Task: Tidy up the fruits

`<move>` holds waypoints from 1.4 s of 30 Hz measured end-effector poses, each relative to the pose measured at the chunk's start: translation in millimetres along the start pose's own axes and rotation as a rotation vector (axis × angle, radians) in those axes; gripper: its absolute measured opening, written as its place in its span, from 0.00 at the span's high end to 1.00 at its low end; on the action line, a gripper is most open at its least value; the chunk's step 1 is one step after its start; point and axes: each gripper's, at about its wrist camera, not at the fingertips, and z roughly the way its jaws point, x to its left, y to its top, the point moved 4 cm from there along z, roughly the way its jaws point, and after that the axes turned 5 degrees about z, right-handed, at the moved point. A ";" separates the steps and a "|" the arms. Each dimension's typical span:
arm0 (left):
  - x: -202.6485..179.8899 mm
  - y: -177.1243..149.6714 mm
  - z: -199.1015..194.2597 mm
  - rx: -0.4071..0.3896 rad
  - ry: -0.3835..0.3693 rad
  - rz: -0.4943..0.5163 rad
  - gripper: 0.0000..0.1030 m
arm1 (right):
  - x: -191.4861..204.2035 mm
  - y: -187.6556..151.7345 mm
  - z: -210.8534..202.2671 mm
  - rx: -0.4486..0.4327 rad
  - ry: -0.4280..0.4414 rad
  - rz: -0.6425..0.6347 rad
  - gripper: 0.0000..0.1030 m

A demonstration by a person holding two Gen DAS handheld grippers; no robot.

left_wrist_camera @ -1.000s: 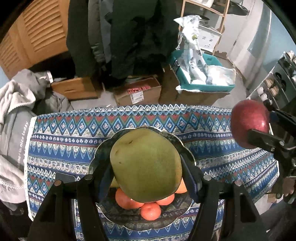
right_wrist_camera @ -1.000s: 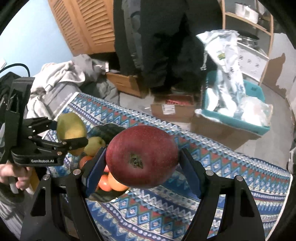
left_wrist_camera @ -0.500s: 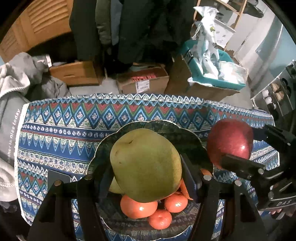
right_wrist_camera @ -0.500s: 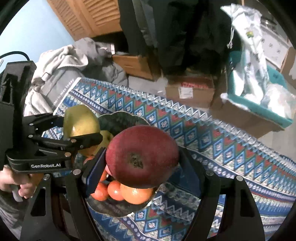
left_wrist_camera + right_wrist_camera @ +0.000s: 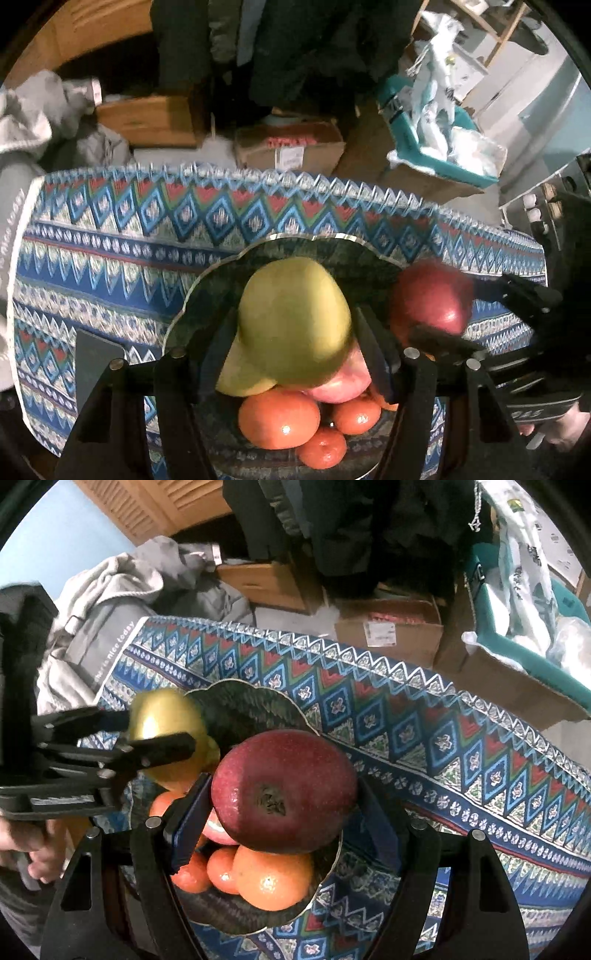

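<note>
My left gripper point(image 5: 295, 328) holds a yellow-green pear point(image 5: 291, 317) between its fingers, just above a dark scalloped plate point(image 5: 207, 280); its jaws are closing on the pear. The plate carries several oranges point(image 5: 279, 417), a pink apple point(image 5: 343, 384) and another pear point(image 5: 236, 380). My right gripper point(image 5: 284, 805) is shut on a dark red apple point(image 5: 284, 794) over the plate's right side, above the oranges point(image 5: 273, 882). In the right wrist view the left gripper point(image 5: 162, 734) with its pear point(image 5: 159, 712) hangs at the plate's left rim point(image 5: 240, 701).
A blue patterned cloth point(image 5: 110, 236) covers the table, with a dark flat rectangle point(image 5: 92, 362) left of the plate. Beyond the far edge lie cardboard boxes point(image 5: 291, 147), a teal crate point(image 5: 424, 147) with plastic bags, and grey clothing point(image 5: 110, 602). A person's hand point(image 5: 37, 845) grips the left handle.
Both grippers have sunk toward the plate, which looms larger. The red apple moved in from the right, close beside the pear and over the plate's rim. The pear has tilted in the left fingers.
</note>
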 end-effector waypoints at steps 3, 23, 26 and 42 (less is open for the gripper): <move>-1.4 3.0 -1.5 -0.003 -0.010 -0.004 0.36 | 1.2 -2.6 4.1 0.021 0.020 -0.003 0.23; 4.7 -8.8 -24.1 -0.025 0.005 -0.072 0.36 | 14.0 -7.7 -39.2 -0.053 -0.043 -0.067 0.25; 3.8 -13.9 -30.1 -0.031 0.004 -0.088 0.36 | 15.4 -9.4 -49.1 -0.069 -0.068 -0.077 0.25; -17.6 -33.8 -97.9 -0.144 0.080 -0.037 0.23 | 24.6 -17.7 -108.7 -0.174 -0.120 -0.079 0.25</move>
